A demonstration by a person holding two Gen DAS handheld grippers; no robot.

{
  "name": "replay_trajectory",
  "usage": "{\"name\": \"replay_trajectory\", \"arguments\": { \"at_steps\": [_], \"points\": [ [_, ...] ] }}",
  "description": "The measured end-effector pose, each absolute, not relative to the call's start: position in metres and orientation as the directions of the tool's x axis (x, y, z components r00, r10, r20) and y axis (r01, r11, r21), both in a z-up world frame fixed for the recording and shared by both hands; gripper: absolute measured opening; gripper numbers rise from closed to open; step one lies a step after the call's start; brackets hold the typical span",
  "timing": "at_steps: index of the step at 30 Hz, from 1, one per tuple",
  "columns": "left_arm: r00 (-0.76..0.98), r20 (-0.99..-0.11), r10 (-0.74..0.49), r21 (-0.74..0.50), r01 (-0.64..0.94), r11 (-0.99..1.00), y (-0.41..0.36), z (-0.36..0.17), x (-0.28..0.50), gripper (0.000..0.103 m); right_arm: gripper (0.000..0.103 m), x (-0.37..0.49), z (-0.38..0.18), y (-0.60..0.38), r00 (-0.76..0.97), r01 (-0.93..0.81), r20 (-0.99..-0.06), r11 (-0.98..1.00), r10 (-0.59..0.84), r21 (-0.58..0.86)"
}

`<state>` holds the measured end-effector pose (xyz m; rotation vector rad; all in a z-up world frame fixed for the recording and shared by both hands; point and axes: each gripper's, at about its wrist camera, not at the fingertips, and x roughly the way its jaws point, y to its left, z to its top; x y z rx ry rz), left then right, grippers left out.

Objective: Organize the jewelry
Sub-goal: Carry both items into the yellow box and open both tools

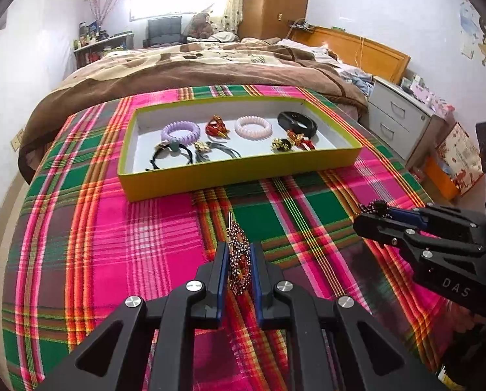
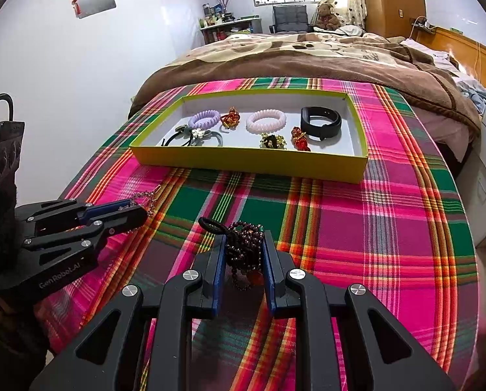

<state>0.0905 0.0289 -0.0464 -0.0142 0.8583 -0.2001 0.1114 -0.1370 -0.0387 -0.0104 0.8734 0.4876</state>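
A sparkling rhinestone hair clip [image 1: 238,234] stands on edge between the blue pads of my left gripper [image 1: 239,251], which is shut on it just above the plaid cloth. A bunch of dark bead strands with a black loop [image 2: 243,238] is clamped in my right gripper [image 2: 244,251], also low over the cloth. In the left wrist view the right gripper [image 1: 373,215] is at the right, beads at its tip. In the right wrist view the left gripper [image 2: 138,210] is at the left. Beyond both lies the yellow-green tray [image 1: 236,171] with coil hair ties, red ornaments and a black band.
The plaid cloth [image 2: 373,228] covers a round table whose edge curves away left and right. A bed with a brown blanket [image 1: 194,68] lies behind the tray. White drawers [image 1: 395,120] stand at the right. A bare strip of tray floor [image 2: 350,146] shows near its right wall.
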Motion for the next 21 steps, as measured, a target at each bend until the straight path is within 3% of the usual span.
{"name": "replay_trajectory", "arguments": {
  "at_steps": [11, 21],
  "points": [
    [0.673, -0.719, -0.173, -0.088, 0.159, 0.983, 0.036, -0.024, 0.089, 0.013, 0.021, 0.112, -0.024, -0.141, 0.569, -0.409, -0.717, 0.895, 0.403, 0.178],
    [0.695, -0.697, -0.179, -0.139, 0.114, 0.984, 0.058, -0.005, 0.142, 0.013, 0.021, 0.159, -0.003, -0.128, 0.609, -0.407, -0.696, 0.903, 0.38, 0.137]
  ]
}}
